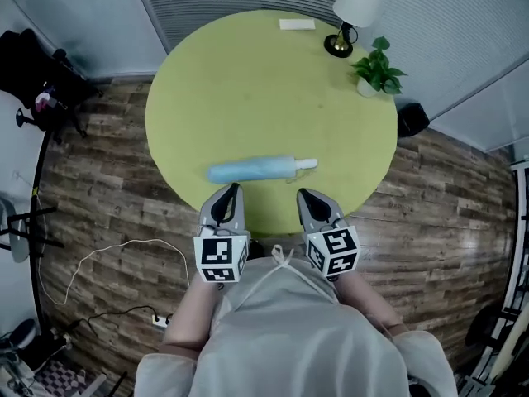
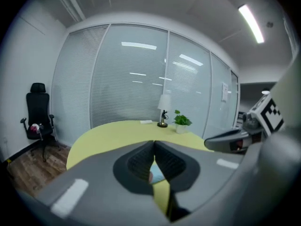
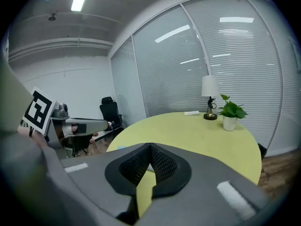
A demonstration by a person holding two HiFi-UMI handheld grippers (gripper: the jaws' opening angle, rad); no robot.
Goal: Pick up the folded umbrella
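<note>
- Head view: the folded umbrella (image 1: 252,169), pale blue with a white handle end, lies flat on the round yellow-green table (image 1: 264,81), close to the table's near edge.
- We hold the left gripper (image 1: 233,187) and the right gripper (image 1: 302,193) side by side over that same near edge. Both tips point toward the umbrella and stop just short of it, touching nothing.
- A lamp (image 1: 355,11), a potted plant (image 1: 378,69) and a white slip of paper (image 1: 297,25) stand at the table's far edge.
- Left gripper view: our jaws are pressed together at the tips, with nothing clamped between them. A patch of the blue umbrella (image 2: 157,175) shows through the slot below the tips, lying on the table beyond them. The right gripper's closed tip reaches over the table at the right.
- Right gripper view: these jaws also meet at the tips and grip nothing. Only bare tabletop shows through the slot beneath them. The lamp and plant stand at the table's far edge, and the left gripper hangs beside the table at the left.
</note>
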